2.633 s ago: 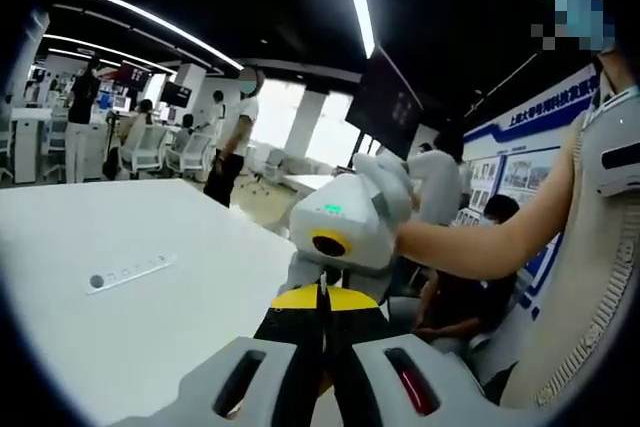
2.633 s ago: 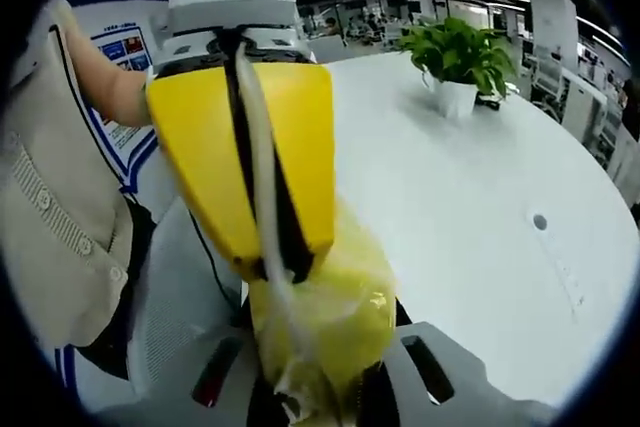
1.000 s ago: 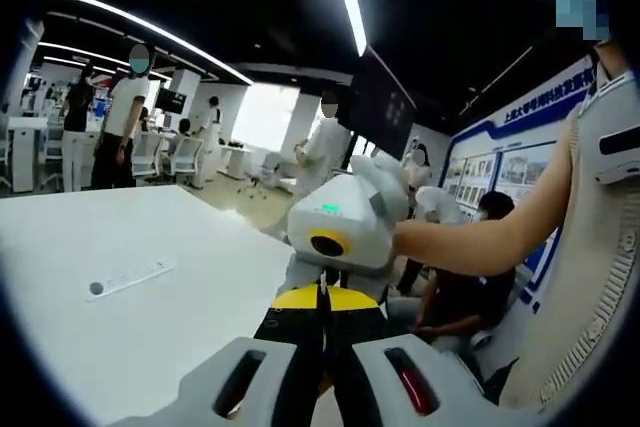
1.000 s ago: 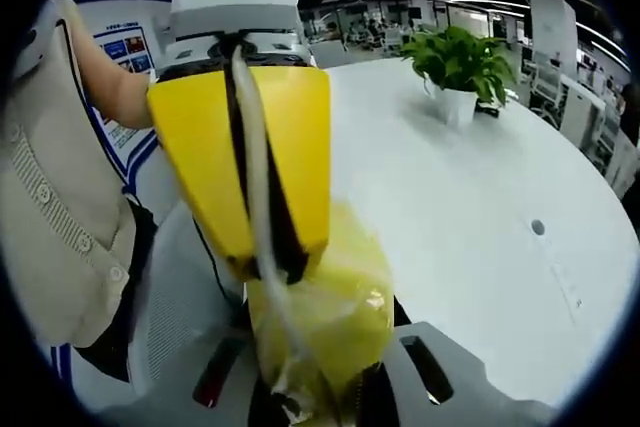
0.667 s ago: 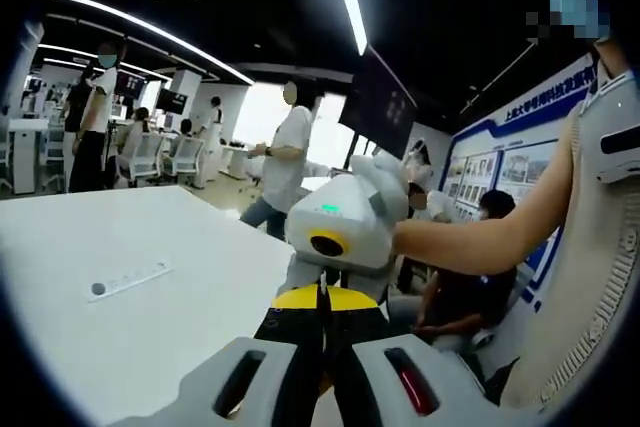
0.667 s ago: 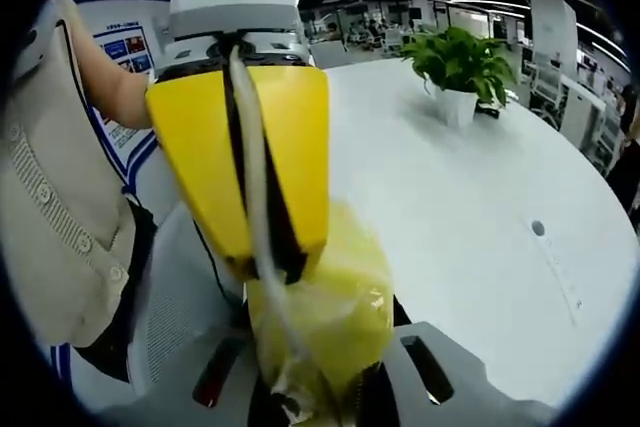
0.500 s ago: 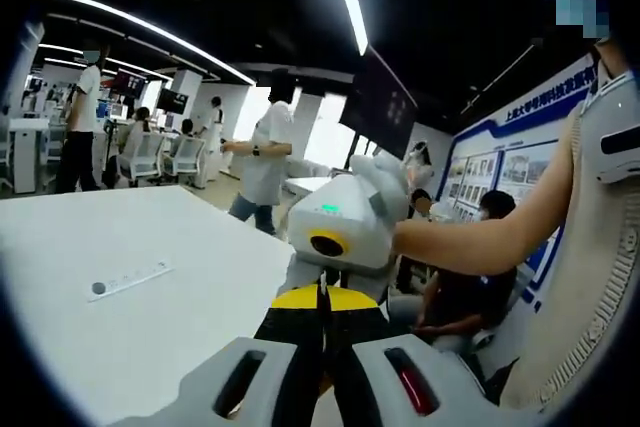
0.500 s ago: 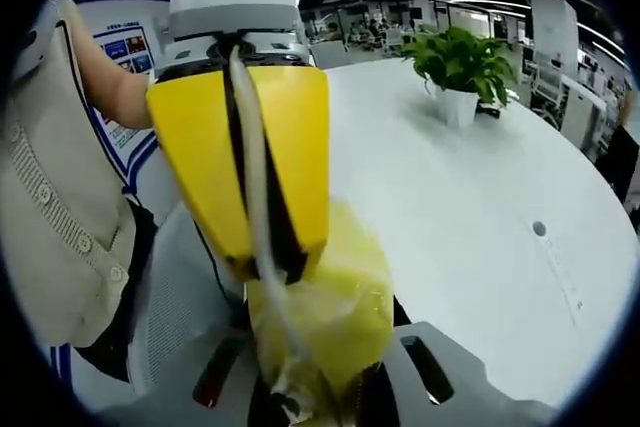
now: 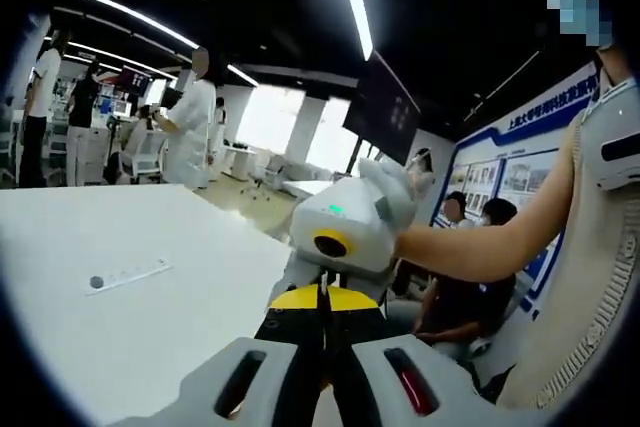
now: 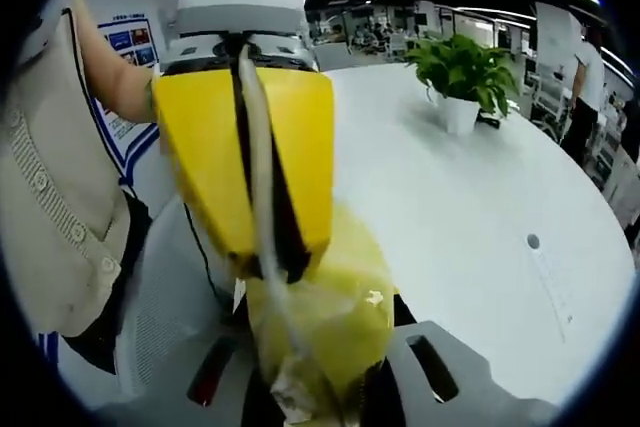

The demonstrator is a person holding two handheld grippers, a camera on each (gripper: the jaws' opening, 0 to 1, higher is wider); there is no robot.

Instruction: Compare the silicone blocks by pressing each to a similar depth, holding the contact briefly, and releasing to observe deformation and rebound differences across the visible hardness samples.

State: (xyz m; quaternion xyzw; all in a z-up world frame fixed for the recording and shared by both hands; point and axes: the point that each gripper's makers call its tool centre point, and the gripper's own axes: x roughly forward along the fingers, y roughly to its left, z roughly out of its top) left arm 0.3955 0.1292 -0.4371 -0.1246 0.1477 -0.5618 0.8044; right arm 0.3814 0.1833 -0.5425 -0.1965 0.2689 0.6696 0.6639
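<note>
A yellow silicone block in a clear plastic bag [image 10: 322,319] sits between the jaws of my right gripper [image 10: 315,387], which is shut on it at the bottom of the right gripper view. My left gripper [image 10: 284,265], yellow-sided with a white body, reaches in from above. It is shut on a stretched strip of the bag's plastic [image 10: 256,167]. In the left gripper view my left gripper [image 9: 323,332] shows dark jaws pressed together. They meet the yellow tips of the right gripper [image 9: 321,295] head-on. The block is hidden there.
A round white table [image 10: 470,197] holds a potted plant [image 10: 460,72] and a small white strip [image 9: 128,274]. The person's beige sleeve [image 10: 50,197] is close on the left. One person sits behind the grippers [image 9: 470,287]; another stands far off [image 9: 190,132].
Both grippers keep their hold and hardly move. Both views have shifted slightly. The standing people in the background have walked to the left.
</note>
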